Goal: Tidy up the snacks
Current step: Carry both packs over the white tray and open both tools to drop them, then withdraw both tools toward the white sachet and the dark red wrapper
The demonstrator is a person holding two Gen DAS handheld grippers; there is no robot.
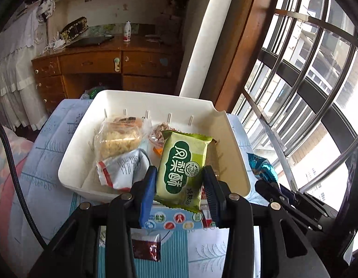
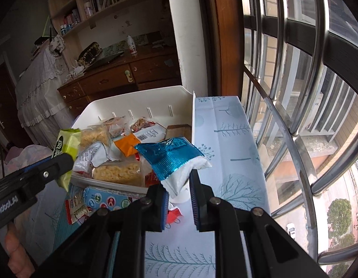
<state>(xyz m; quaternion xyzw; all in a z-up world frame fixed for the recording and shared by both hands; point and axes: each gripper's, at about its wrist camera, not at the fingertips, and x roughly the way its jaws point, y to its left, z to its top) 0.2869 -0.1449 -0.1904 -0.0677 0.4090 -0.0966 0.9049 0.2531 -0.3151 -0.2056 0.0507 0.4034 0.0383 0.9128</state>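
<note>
- Snacks fill a white bin [image 1: 232, 153] that stands on a table under a pale blue cloth printed with trees [image 2: 234, 153]; more packets lie on the cloth in front of the bin's near wall.
- Inside the bin lie a clear bag of crisp yellow rice cake [image 1: 119, 140], a crumpled white wrapper with red edges [image 1: 123, 169], an orange packet [image 2: 126, 147] and, in the right wrist view, a second yellow crisp bar [image 2: 117, 173] against the near wall.
- On the cloth before the bin lie a flat blue packet with round icons [image 1: 172, 220], a dark red sachet [image 1: 146, 247] and a small red-and-white packet [image 2: 74, 210].
- The left gripper [image 1: 179, 183] has its two pads pressed on the sides of a green packet with a dark green label [image 1: 184, 164], held upright above the bin's near edge.
- The right gripper [image 2: 179, 187] is clamped on the white lower end of a blue-and-white foil packet [image 2: 172, 159], lifted clear of the cloth beside the bin's right wall.
- A person's fingers [image 2: 16, 252] show at the lower left of the right wrist view, under the left gripper's body.
- Beyond the table are a wooden desk with drawers [image 1: 97, 67] with a small white bottle [image 1: 127, 31] on it, bookshelves above, and a barred window [image 2: 306, 92] to the right.
</note>
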